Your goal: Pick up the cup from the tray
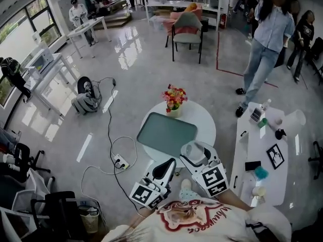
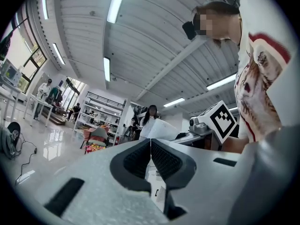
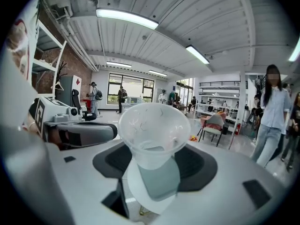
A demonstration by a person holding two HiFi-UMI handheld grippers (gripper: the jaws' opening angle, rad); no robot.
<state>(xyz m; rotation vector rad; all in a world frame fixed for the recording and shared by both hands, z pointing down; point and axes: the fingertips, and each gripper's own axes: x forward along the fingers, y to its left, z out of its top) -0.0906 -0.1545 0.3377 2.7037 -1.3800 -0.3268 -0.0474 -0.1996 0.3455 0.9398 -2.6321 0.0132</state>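
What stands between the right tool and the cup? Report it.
Nothing visible. The clear plastic cup sits clamped between the jaws of the right tool, raised above the grey-green rectangular tray on the round white table. The left tool is shut, empty.

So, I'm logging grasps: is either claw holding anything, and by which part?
The right claw grips the clear plastic cup by its lower sides; the left claw is shut, empty.
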